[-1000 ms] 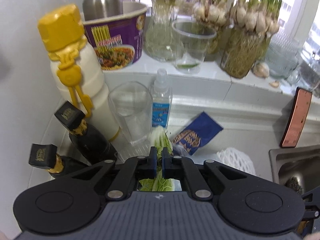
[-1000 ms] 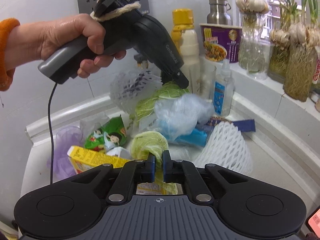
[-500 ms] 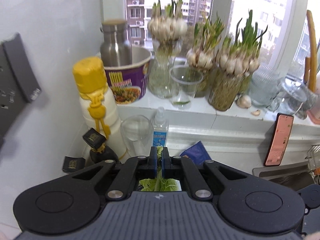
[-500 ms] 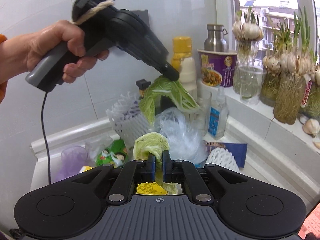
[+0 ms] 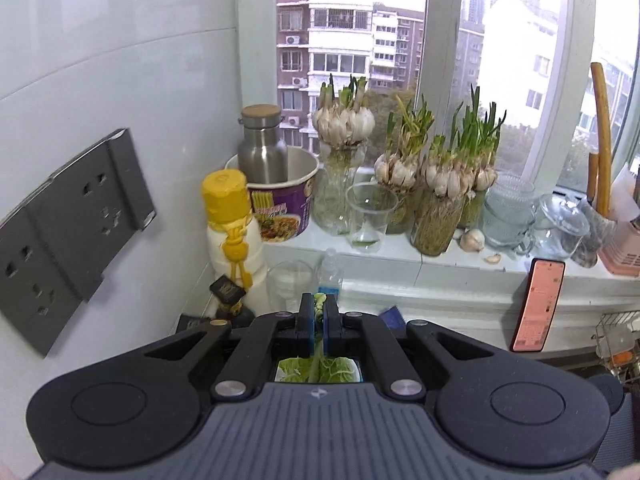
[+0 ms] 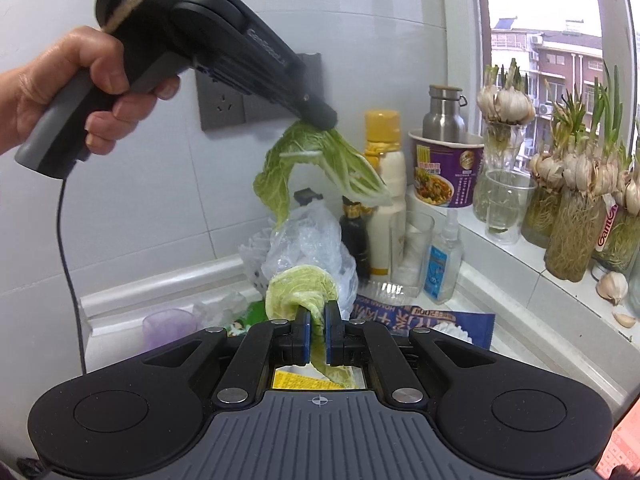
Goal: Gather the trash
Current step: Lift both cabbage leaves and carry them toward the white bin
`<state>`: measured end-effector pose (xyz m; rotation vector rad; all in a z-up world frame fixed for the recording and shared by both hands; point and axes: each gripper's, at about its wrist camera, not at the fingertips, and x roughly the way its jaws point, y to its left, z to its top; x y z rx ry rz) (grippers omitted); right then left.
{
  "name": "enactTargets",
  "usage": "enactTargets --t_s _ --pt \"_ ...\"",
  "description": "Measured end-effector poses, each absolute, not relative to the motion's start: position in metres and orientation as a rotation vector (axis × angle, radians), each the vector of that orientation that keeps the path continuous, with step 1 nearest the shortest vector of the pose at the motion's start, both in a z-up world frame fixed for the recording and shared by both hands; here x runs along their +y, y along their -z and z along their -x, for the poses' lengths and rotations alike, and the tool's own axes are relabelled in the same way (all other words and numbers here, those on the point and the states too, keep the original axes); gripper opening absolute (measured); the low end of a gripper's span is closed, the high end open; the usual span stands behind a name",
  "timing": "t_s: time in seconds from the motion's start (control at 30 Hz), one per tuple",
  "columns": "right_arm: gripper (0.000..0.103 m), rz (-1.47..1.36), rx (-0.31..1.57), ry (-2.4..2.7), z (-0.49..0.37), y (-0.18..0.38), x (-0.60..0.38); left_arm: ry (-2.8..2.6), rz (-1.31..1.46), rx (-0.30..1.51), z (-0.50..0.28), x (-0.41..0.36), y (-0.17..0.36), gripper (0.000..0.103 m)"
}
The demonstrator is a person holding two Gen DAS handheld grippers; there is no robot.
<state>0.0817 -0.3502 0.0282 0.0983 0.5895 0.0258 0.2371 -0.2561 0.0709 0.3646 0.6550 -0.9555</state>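
My left gripper (image 5: 319,314) is shut on a green cabbage leaf (image 5: 318,368); in the right wrist view the same gripper (image 6: 320,114) holds that leaf (image 6: 320,164) high in the air, hanging down. My right gripper (image 6: 317,328) is shut on a second pale cabbage leaf (image 6: 302,286), raised above the counter. Below lie a clear plastic bag (image 6: 308,240), a blue snack wrapper (image 6: 420,314), a yellow packet (image 6: 304,380) and a purple cup (image 6: 170,324).
Against the wall stand a yellow-capped white bottle (image 5: 234,236), dark sauce bottles (image 5: 230,300), a glass (image 5: 288,284) and a spray bottle (image 6: 444,256). The windowsill (image 5: 400,256) holds a noodle cup (image 5: 280,196), steel flask, garlic jars and glassware. A phone (image 5: 538,304) leans at right.
Both grippers have risen with their cabbage leaves. The left one lifted well above the counter, so its view now shows the wall socket and window instead of the trash pile.
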Motion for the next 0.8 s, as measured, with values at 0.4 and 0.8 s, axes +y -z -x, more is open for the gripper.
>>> enactTargets --t_s 0.4,0.8 --pt "0.004 -0.132 0.636 -0.057 -0.061 -0.018 -0.335 0.844 -0.272 0.787 -0.213 -0.2 -0.007 0.003" --pt "0.004 -0.116 0.649 -0.132 -0.067 -0.018 -0.303 0.742 -0.112 0.768 -0.206 -0.144 -0.002 0.003"
